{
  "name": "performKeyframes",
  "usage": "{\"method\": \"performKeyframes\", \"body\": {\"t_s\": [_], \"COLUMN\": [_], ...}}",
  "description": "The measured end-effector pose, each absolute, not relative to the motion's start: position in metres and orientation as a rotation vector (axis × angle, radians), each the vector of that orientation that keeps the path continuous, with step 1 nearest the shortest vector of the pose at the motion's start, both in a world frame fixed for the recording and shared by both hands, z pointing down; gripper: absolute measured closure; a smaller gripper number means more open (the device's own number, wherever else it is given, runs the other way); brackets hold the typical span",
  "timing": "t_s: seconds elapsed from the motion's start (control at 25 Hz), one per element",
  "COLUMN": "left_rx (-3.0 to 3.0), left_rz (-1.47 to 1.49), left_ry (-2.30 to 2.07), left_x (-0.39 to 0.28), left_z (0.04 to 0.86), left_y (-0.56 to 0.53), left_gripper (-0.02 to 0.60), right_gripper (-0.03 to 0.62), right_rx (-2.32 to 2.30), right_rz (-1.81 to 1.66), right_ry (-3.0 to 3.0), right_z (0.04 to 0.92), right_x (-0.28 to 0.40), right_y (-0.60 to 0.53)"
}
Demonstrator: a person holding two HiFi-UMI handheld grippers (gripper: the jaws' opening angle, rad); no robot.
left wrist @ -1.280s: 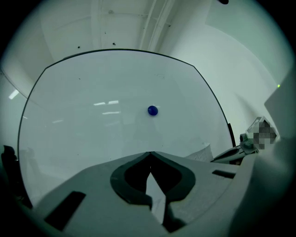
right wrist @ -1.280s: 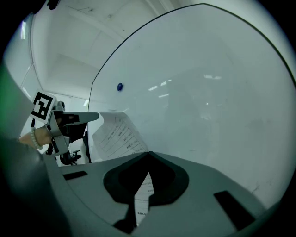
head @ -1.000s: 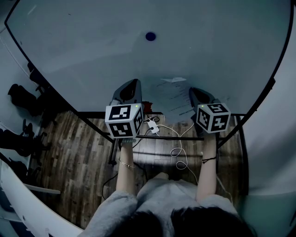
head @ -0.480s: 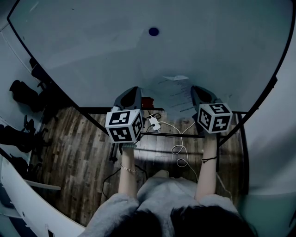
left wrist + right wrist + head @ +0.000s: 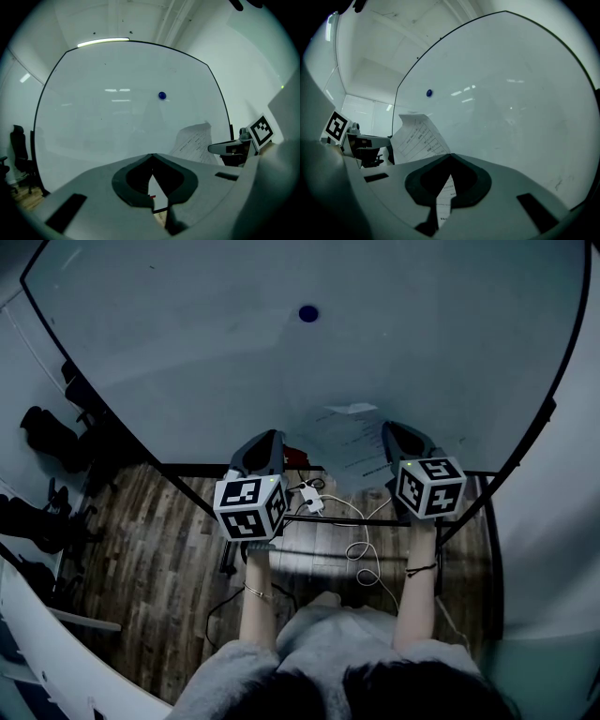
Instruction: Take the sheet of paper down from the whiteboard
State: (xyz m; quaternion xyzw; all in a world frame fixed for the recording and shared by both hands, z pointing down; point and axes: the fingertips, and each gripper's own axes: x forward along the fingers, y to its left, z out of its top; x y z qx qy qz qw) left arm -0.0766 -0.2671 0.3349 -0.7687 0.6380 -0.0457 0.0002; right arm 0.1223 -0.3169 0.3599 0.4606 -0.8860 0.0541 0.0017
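Observation:
The sheet of paper (image 5: 349,435) hangs off the whiteboard (image 5: 187,343), curled, with printed lines on it. My right gripper (image 5: 395,434) is shut on the sheet's lower edge; in the right gripper view the sheet of paper (image 5: 416,137) runs down between the closed jaws of the right gripper (image 5: 450,157). A blue magnet (image 5: 307,312) sits alone on the board above, also visible as the blue magnet (image 5: 162,95). My left gripper (image 5: 269,441) is shut and empty, left of the sheet and apart from it. In the left gripper view the left gripper (image 5: 151,157) faces bare board.
The whiteboard's black stand bar (image 5: 309,468) runs below both grippers. A power strip and white cables (image 5: 314,498) lie on the wooden floor. Dark office chairs (image 5: 42,437) stand at the left.
My left gripper has sunk a little and drawn back from the board. The right gripper has kept still with the sheet in it.

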Motion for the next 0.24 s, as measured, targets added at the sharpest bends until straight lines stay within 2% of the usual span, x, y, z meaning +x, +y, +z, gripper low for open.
{"method": "performKeyframes", "body": {"t_s": [0.24], "left_rx": [-2.411], "left_rz": [-0.141], "left_ry": [2.026], "left_x": [-0.0795], "left_z": [0.3385], "left_y": [-0.2626], "left_gripper": [0.575], "right_gripper": [0.594], "right_rx": [1.443], "right_rz": [0.127], "right_ry": [-2.796], "right_z": [0.3511], "right_x": [0.1213], "right_y": [-0.3108]}}
